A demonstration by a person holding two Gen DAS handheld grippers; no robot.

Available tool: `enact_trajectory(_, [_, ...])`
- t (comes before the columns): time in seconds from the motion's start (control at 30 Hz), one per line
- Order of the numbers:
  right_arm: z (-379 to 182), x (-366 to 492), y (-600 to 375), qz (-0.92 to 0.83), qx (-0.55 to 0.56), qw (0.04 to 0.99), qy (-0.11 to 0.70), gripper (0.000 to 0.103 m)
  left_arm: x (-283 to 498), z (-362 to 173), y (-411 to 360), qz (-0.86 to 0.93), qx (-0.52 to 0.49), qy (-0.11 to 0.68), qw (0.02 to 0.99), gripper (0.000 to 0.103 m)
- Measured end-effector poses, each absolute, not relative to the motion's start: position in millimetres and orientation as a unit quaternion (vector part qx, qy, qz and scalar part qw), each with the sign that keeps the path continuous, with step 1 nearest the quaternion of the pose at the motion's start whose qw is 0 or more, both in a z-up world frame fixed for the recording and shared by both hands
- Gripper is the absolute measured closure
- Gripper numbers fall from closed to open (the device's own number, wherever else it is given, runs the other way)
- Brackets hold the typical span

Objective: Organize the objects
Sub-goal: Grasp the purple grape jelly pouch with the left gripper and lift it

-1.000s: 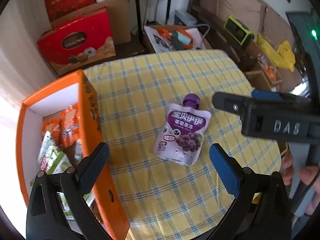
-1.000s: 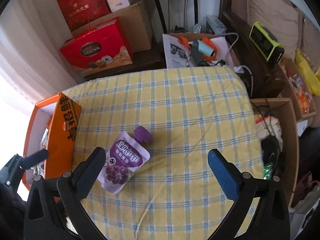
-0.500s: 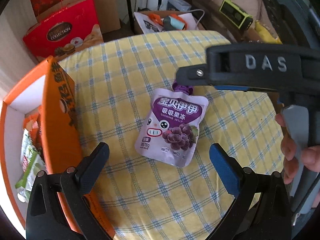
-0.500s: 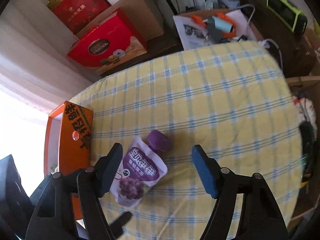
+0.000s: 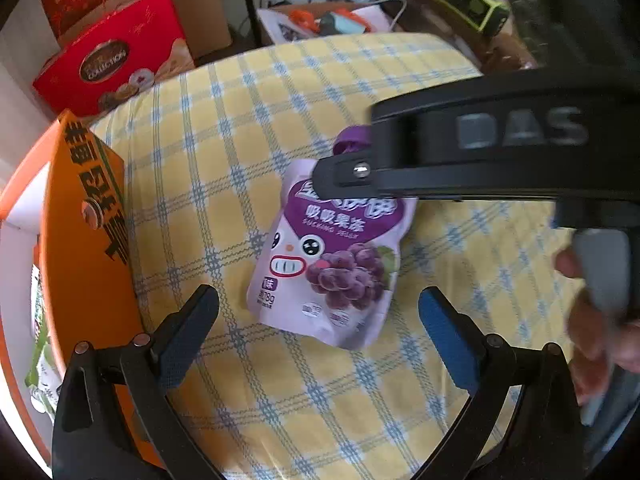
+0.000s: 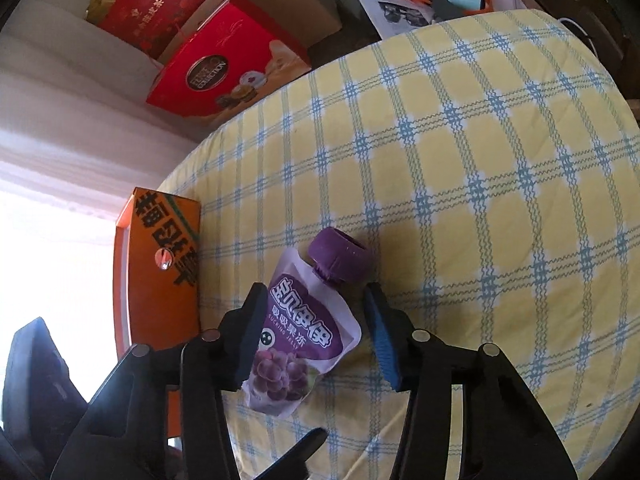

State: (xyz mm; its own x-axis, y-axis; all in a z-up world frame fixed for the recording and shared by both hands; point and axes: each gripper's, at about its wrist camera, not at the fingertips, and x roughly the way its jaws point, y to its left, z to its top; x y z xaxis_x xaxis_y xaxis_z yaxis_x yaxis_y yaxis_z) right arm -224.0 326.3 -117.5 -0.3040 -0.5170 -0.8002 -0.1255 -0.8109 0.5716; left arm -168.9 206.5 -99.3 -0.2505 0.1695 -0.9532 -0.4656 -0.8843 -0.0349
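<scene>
Straddling jelly pouch | right claw parted | orange box: packets

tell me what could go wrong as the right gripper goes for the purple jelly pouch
The right gripper straddles the flat purple jelly pouch near its top, jaws not yet closed. Closing on soft film lying flat on the yellow checked tablecloth may pinch cloth or slip. The open left gripper close by could collide.

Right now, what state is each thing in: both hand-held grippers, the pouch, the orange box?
Right hand-held gripper: open, fingers either side of the jelly pouch, not yet closed on it.
Left hand-held gripper: open, empty, just short of the pouch.
Jelly pouch: flat on the checked tablecloth, purple cap on.
Orange box: open, packets inside.
</scene>
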Motion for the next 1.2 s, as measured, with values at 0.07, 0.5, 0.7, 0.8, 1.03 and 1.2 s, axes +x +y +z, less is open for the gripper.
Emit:
enact_trajectory(0.07, [-117, -224, 326, -0.758, 0.579, 0.131, -0.272, 0.056, -173, -104, 204, 0.778, -0.584, 0.113, 0.202, 0.016])
enact_trajectory(0.5, [-120, -222, 319, -0.766, 0.569, 0.131, -0.268, 0.073, -174, -104, 211, 0.782, -0.574, 0.121, 0.21, 0.035])
enact_trajectory(0.7, [-109, -216, 327, -0.766, 0.559, 0.136, -0.287, 0.074, -166, -89, 210, 0.79, -0.562, 0.109, 0.22, 0.036])
enact_trajectory(0.8, [-94, -214, 331, -0.774, 0.549, 0.136, -0.285, 0.074, -162, -75, 209, 0.796, -0.552, 0.102, 0.227, 0.036])
enact_trajectory(1.03, [-49, -211, 320, -0.794, 0.527, 0.147, -0.266, 0.074, -159, -39, 193, 0.811, -0.534, 0.072, 0.228, 0.037])
enact_trajectory(1.2, [-18, -212, 299, -0.803, 0.512, 0.171, -0.251, 0.074, -156, -12, 167, 0.824, -0.52, 0.062, 0.218, 0.037])
